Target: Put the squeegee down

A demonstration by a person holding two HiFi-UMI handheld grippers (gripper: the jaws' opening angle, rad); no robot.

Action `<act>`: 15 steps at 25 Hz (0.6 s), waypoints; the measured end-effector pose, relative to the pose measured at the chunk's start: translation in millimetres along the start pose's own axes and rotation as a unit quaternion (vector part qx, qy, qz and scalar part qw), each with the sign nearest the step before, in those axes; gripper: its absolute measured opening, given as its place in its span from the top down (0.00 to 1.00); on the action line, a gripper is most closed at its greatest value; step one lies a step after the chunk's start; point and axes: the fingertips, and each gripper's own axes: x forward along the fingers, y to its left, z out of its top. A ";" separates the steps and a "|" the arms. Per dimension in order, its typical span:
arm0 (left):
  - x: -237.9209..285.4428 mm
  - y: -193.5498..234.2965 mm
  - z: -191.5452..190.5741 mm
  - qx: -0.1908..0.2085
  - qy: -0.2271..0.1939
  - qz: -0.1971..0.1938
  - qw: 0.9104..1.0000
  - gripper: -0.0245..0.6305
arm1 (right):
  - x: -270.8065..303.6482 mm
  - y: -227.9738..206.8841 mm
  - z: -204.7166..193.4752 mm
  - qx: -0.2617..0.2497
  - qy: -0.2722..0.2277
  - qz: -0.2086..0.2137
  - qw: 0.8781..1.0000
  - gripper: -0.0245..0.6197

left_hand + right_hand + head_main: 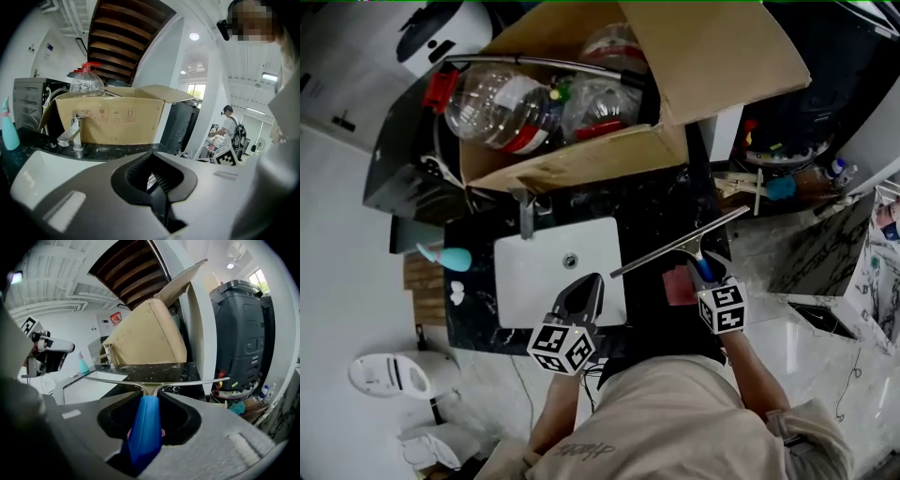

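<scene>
The squeegee (680, 246) has a blue handle (146, 431) and a long metal blade (154, 380). My right gripper (705, 272) is shut on the handle and holds the blade level above the black marble counter (661, 202), to the right of the white sink (555, 270). My left gripper (581, 298) hovers over the sink's front edge with its jaws closed together and nothing between them (157, 180).
A large open cardboard box (609, 103) with plastic bottles (502, 108) fills the back of the counter behind the chrome faucet (525, 211). A teal bottle (448, 257) stands left of the sink. A pink cloth (679, 285) lies under the right gripper. Clutter sits at the right.
</scene>
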 end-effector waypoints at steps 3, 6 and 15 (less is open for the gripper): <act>-5.7 6.9 -2.2 -0.005 -0.002 0.006 1.000 0.94 | 12.7 -5.5 -3.3 -0.014 0.016 -0.015 1.000 0.76; -9.6 11.9 -3.7 -0.007 -0.004 0.002 1.000 0.94 | 20.7 -5.3 -8.6 -0.018 0.035 -0.022 0.999 0.75; -7.4 22.1 -8.2 -0.022 -0.015 -0.021 0.999 0.94 | 30.5 -3.2 -7.4 -0.023 0.052 -0.042 0.997 0.75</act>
